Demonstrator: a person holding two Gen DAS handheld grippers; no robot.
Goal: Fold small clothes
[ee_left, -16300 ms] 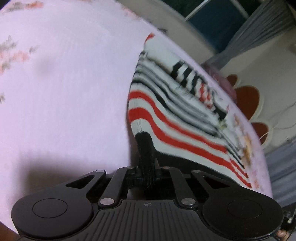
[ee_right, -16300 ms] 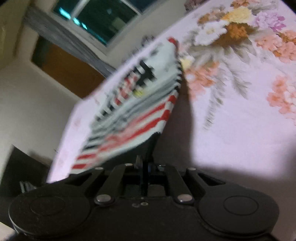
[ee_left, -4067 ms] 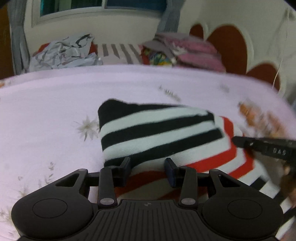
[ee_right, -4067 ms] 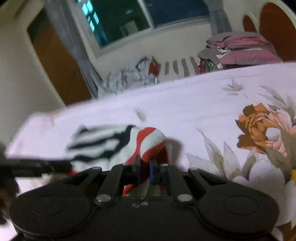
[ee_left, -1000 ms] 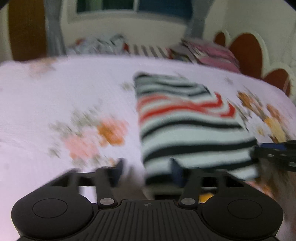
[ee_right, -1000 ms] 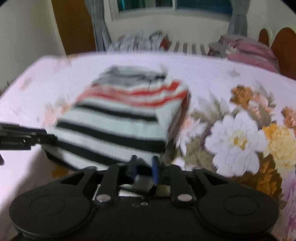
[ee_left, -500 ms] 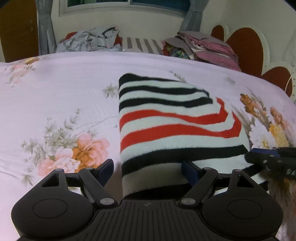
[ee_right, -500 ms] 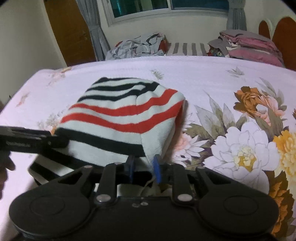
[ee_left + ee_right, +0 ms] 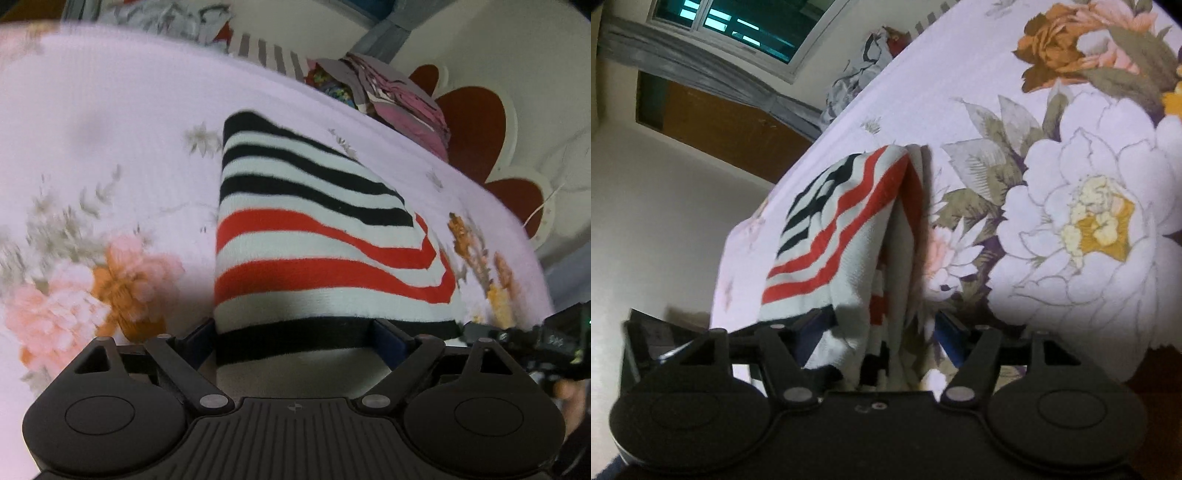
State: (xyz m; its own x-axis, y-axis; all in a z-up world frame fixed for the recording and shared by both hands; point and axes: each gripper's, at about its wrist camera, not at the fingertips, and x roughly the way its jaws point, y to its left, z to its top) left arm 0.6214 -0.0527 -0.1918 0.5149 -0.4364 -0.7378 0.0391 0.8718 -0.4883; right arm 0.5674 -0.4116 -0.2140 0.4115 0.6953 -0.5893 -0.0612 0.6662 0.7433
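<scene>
Bedroom scene: bed with a pale pink floral sheet [image 9: 110, 155], red scalloped headboard [image 9: 469, 125] behind, loose clothes pile [image 9: 155, 14] and folded pink stack [image 9: 402, 99] along the far edge; window [image 9: 738, 26] and grey curtain [image 9: 701, 74] in the right wrist view. Folded striped sweater [image 9: 314, 236], white with black and red bands, lies on the sheet mid-bed. Left gripper [image 9: 291, 332] has jaws spread wide, having just opened further; sweater's near black-striped edge sits between them, pads [image 9: 197, 338] at its sides, not squeezing. Right gripper [image 9: 877, 325] has also just opened, jaws apart, sweater's folded corner [image 9: 857, 280] loose between them, layers gaping. Right gripper also shows at the left view's right edge [image 9: 532, 343].
</scene>
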